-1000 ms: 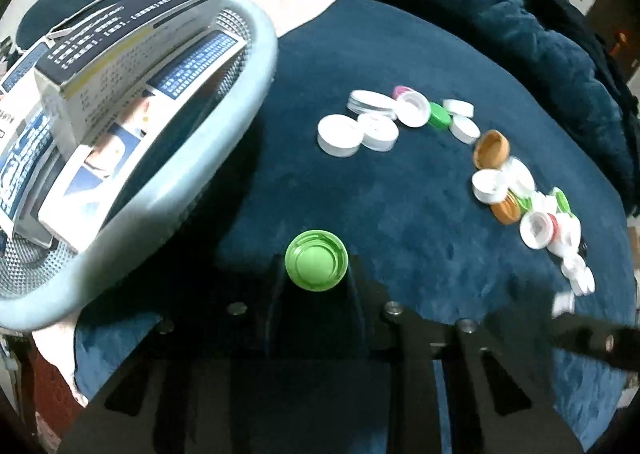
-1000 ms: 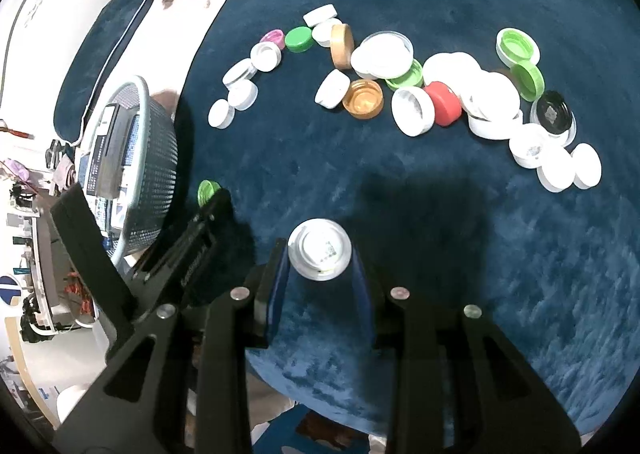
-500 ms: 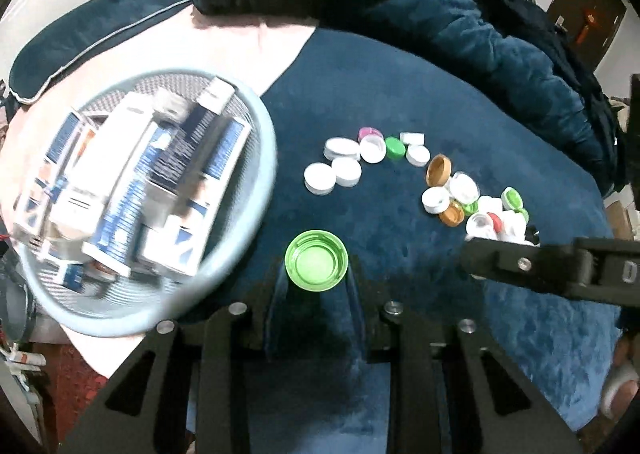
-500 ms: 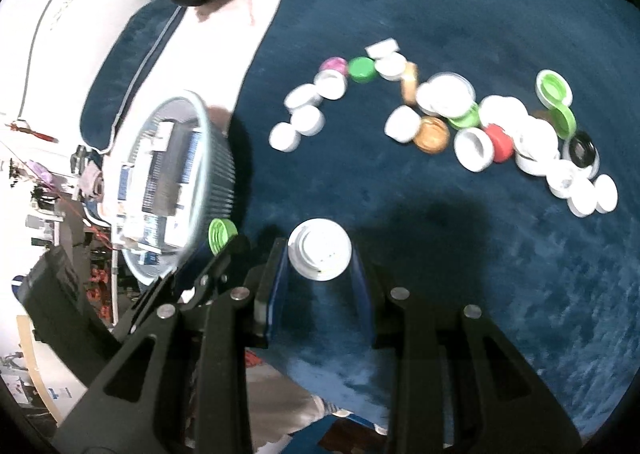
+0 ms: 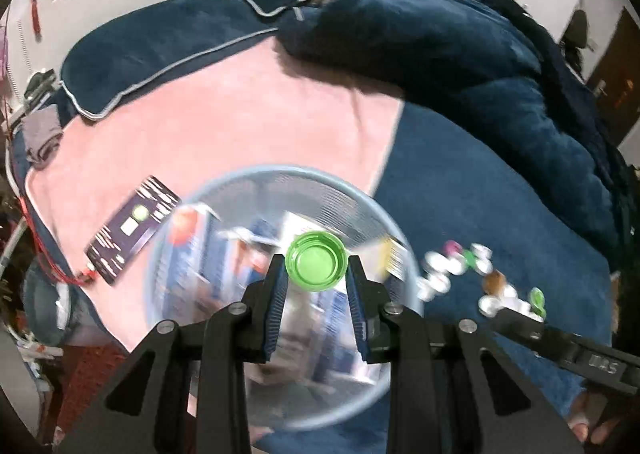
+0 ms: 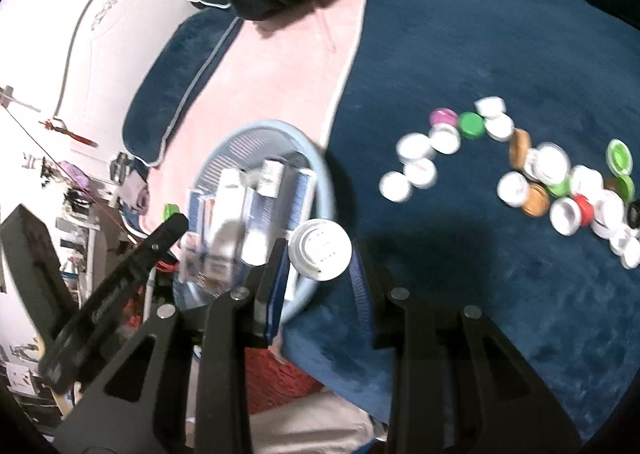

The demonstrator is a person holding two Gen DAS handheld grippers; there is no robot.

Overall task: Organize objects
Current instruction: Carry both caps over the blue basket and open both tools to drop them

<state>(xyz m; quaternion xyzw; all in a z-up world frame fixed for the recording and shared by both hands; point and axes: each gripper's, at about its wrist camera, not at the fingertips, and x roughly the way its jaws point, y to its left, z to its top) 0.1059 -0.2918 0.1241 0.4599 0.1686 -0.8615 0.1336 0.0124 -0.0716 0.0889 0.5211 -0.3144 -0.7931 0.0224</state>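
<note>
My left gripper (image 5: 316,270) is shut on a green bottle cap (image 5: 316,265) and holds it above the round light-blue mesh basket (image 5: 360,209), which holds several medicine boxes (image 5: 256,254). My right gripper (image 6: 320,254) is shut on a white bottle cap (image 6: 320,249), held over the basket's near rim (image 6: 326,173). The left gripper with its green cap (image 6: 171,210) shows at the left of the right wrist view. A scatter of loose caps (image 6: 520,173) lies on the dark blue blanket (image 6: 480,53) to the right; it also shows in the left wrist view (image 5: 472,274).
A phone (image 5: 132,230) lies on the pink sheet (image 5: 240,125) left of the basket. Dark blue pillows (image 5: 160,45) and a bunched duvet (image 5: 460,53) lie at the back. The bed's edge and cluttered floor are at lower left (image 6: 80,254).
Both grippers have risen and swung left with their caps. The green cap is now over the basket, and the white cap is at the basket's rim. The loose caps have not moved.
</note>
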